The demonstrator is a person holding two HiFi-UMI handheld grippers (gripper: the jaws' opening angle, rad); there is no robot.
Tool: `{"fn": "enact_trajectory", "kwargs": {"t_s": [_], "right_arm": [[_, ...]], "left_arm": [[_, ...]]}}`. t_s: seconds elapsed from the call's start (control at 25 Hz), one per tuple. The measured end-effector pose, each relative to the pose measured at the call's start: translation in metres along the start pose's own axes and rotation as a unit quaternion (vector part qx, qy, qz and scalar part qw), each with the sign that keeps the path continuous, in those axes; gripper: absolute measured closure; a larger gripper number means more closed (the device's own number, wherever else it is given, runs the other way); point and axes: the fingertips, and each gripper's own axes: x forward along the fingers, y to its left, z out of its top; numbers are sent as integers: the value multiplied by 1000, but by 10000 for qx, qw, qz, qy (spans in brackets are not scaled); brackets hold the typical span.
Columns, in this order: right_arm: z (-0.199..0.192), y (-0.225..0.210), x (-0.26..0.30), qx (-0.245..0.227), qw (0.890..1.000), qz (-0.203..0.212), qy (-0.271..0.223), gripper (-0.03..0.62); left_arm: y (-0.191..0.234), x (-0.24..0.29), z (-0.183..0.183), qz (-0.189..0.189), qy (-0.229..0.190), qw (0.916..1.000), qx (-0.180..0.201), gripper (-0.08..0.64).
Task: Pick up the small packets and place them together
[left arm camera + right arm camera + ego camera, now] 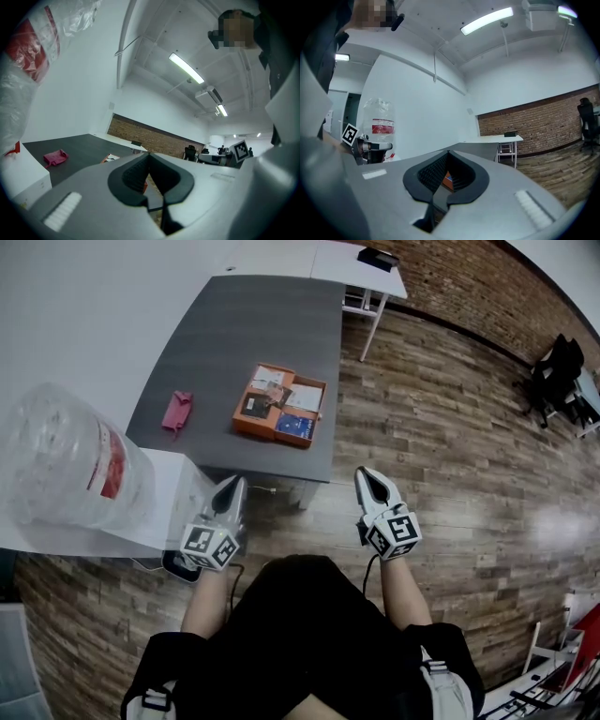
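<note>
1. Black clothing [309, 634] on the person fills the near edge of the head view, and both forearms reach forward from it.
2. The left tool [238, 486] is held level above the wood floor [450, 456]. Its jaws are closed tip to tip with nothing between them.
3. The right tool [365, 474] is level beside it, well apart from the left one, and its jaws are also closed and empty.
4. Just left of the left tool, a clear bottle [66, 460] with a red label sits on a white stand [159, 507].
5. Ahead of both tools lies the dark grey surface [253, 324]. An orange tray [267, 435] rests on its near right part.
6. The packets [293, 425] lie flat inside the tray, side by side. One is blue, one dark and the others pale.
7. A pink cloth [176, 411] lies crumpled on the same surface, left of the tray and clear of it.
8. Farther off, a white surface [337, 263] carries a small black item [378, 257] and stands in front of a brick wall [450, 277].
9. A black chair [560, 367] stands on the floor at the far right.
</note>
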Motion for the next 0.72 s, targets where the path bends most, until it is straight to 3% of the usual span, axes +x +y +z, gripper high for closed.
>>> {"fn": "enact_trajectory", "kwargs": {"t_s": [0.72], "right_arm": [[-8, 5, 10, 35, 9999, 129, 96, 591]], "left_arm": [[4, 3, -1, 56, -20, 10000, -69, 560]]}}
